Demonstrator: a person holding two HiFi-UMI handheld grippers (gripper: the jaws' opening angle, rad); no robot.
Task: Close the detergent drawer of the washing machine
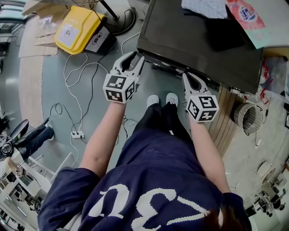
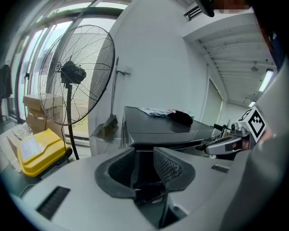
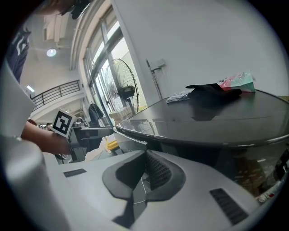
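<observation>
The washing machine (image 1: 194, 45) is dark-topped and fills the upper right of the head view. A narrow dark strip (image 1: 165, 67) juts slightly from its front under the top edge; I cannot tell whether this is the detergent drawer. My left gripper (image 1: 138, 56) is open and empty, its tips at the machine's front left corner. In the left gripper view the left gripper (image 2: 144, 155) frames that corner (image 2: 135, 142). My right gripper (image 1: 185, 75) is shut on nothing, its tips right at the front edge. The right gripper (image 3: 145, 155) points under the machine's top lip (image 3: 180, 137).
On the machine lie a pale cloth (image 1: 204, 7), a dark item (image 1: 228, 34) and a pink packet (image 1: 246, 13). A yellow box (image 1: 77, 28), white cables (image 1: 79, 85) and a power strip (image 1: 77, 134) lie on the floor at left. A standing fan (image 2: 76, 74) is at left, a wire basket (image 1: 247, 118) at right.
</observation>
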